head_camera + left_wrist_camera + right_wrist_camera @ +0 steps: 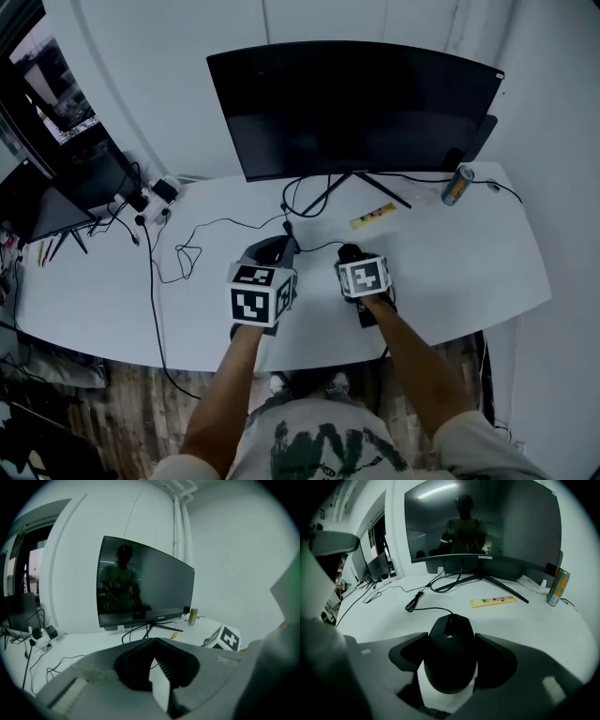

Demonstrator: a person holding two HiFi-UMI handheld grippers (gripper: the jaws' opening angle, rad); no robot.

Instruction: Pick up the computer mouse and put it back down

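Observation:
A black computer mouse (450, 654) rests on the white desk (450, 272), its cable (423, 607) running off toward the monitor. My right gripper (451, 636) straddles it, and both pads lie against its sides. In the head view the right gripper (350, 255) sits just right of the desk's middle, and the mouse is mostly hidden under it. My left gripper (153, 640) hovers beside it on the left with its fingertips together and nothing between them. In the head view the left gripper (274, 249) points toward the monitor.
A wide dark monitor (352, 108) on a splayed stand fills the back of the desk. A drink can (457, 186) stands at the right rear and a yellow sachet (373, 216) lies near the stand. Loose cables (183, 255) and a power strip (155, 195) lie to the left.

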